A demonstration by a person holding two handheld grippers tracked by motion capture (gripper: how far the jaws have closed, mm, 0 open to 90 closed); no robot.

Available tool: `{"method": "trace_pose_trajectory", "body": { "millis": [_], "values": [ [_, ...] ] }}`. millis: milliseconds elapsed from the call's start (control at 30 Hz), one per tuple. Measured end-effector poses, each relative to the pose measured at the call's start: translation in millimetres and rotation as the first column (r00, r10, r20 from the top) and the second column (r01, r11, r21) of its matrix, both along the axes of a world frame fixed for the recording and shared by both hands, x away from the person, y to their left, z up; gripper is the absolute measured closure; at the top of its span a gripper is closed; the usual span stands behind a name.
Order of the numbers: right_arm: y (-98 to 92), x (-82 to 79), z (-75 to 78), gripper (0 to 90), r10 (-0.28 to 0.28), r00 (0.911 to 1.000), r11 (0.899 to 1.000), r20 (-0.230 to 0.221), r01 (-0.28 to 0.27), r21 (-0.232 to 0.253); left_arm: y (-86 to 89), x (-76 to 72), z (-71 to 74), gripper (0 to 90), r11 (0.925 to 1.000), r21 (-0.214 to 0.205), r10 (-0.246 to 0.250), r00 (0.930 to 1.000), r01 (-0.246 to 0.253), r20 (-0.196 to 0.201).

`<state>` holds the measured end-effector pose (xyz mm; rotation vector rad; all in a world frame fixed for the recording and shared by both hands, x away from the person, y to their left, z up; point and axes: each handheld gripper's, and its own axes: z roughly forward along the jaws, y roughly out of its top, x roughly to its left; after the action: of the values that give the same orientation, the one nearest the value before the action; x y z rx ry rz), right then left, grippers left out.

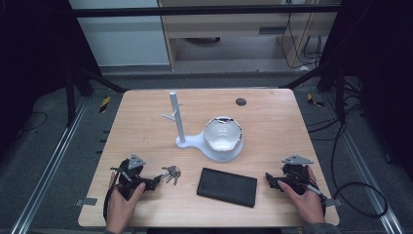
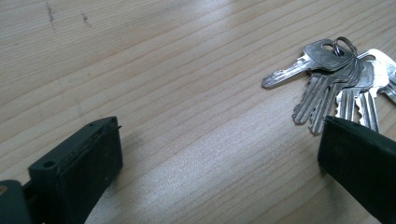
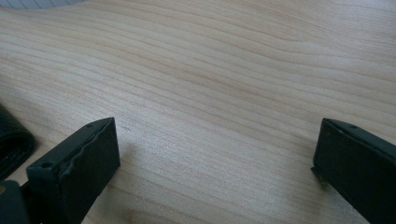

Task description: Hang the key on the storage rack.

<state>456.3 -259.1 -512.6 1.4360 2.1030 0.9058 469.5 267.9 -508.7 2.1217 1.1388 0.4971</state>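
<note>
I have the left claw low on the wooden table, jaws wide apart and empty; the bunch of silver keys on a ring lies at its two o'clock, so I'd swing right to straddle the blades before closing; the right claw gapes empty.

Left gripper and right gripper rest low, jaws spread wide.

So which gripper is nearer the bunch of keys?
Left. The left gripper sits open right beside the keys, not touching; the right gripper rests open beyond the black wallet.
</note>
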Motion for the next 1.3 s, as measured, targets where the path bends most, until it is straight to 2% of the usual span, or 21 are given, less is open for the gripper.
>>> {"method": "trace_pose_trajectory", "body": {
  "millis": [267, 367, 433, 500, 600, 700, 767, 833, 867, 933, 1000, 1067, 1100, 1133, 1300],
  "values": [
    [-0.5, -0.7, -0.6, 0.6, 0.006, 1.0, 1.0, 0.005, -0.006, -0.01, -3.0, 1.7, 0.2, 0.0, 0.9994, -0.001, 0.036, 0.9994, -0.036, 0.001],
    [-0.1, -2.1, -0.2, 0.8, 0.004, 1.0, 1.0, 0.002, -0.004, -0.005, -1.2, -1.2, 2.8, 1.2, 0.9998, 0.002, 0.018, 0.9998, -0.018, -0.008],
    [-0.1, -2.7, -0.2, 0.8, 0.007, 1.0, 1.0, 0.004, -0.007, -0.007, -0.7, -4.5, 8.5, 10.8, 0.9996, -0.027, -0.001, 1.0, 0.001, -0.001],
    [-0.4, -2.6, -0.6, 0.8, 0.009, 0.9999, 1.0, 0.007, -0.009, -0.014, -3.7, -8.0, 15.2, 9.4, 0.9992, -0.037, -0.014, 0.9999, 0.014, 0.005],
    [-0.4, -2.6, -0.6, 0.8, 0.009, 0.9999, 1.0, 0.007, -0.009, -0.013, -10.7, -12.4, 23.1, 11.1, 0.9985, -0.011, -0.054, 0.9985, 0.054, 0.002],
    [-0.4, -2.7, -0.6, 0.8, 0.009, 0.9999, 1.0, 0.007, -0.009, -0.013, -25.3, -14.3, 35.4, 10.7, 0.9953, 0.043, -0.086, 0.9963, 0.086, 0.0],
    [-0.2, -2.9, -0.6, 0.8, 0.009, 0.9999, 1.0, 0.006, -0.008, -0.012, -34.3, -13.4, 41.5, 11.1, 0.9898, 0.068, -0.123, 0.9917, 0.125, -0.037],
    [-0.1, -3.4, -0.5, 0.8, 0.009, 1.0, 1.0, 0.004, -0.009, -0.01, -46.0, -10.8, 45.6, 12.4, 0.9788, 0.109, -0.165, 0.9827, 0.173, -0.084],
    [-0.1, -3.5, -0.6, 0.8, 0.008, 1.0, 1.0, 0.005, -0.008, -0.011, -48.9, -9.4, 46.4, 13.0, 0.9766, 0.109, -0.175, 0.9797, 0.186, -0.097],
    [-0.1, -3.8, -0.5, 0.8, 0.008, 1.0, 1.0, 0.005, -0.008, -0.01, -55.2, -3.9, 48.3, 14.2, 0.9715, 0.099, -0.2, 0.9689, 0.215, -0.146],
    [-0.2, -3.9, -0.4, 0.8, 0.009, 0.9999, 1.0, 0.006, -0.009, -0.009, -60.4, 0.7, 49.3, 15.6, 0.9638, 0.136, -0.207, 0.9642, 0.23, -0.166],
    [-0.3, -3.9, -0.4, 0.8, 0.011, 0.9999, 1.0, 0.007, -0.011, -0.011, -64.4, 4.3, 49.2, 15.9, 0.9571, 0.151, -0.218, 0.9578, 0.247, -0.188],
    [-0.3, -4.0, -0.4, 0.8, 0.011, 0.9999, 1.0, 0.007, -0.011, -0.011, -66.2, 6.7, 48.9, 16.7, 0.953, 0.152, -0.229, 0.9518, 0.262, -0.204],
    [0.0, -4.4, 0.0, 0.8, 0.009, 1.0, 1.0, 0.002, -0.009, -0.004, -66.7, 8.6, 48.6, 17.6, 0.9529, 0.135, -0.237, 0.9452, 0.271, -0.224],
    [-0.3, -4.9, -0.6, 0.8, 0.008, 0.9999, 1.0, 0.007, -0.008, -0.013, -67.5, 14.0, 46.4, 23.6, 0.9451, 0.17, -0.231, 0.939, 0.279, -0.254]
  ]
}}
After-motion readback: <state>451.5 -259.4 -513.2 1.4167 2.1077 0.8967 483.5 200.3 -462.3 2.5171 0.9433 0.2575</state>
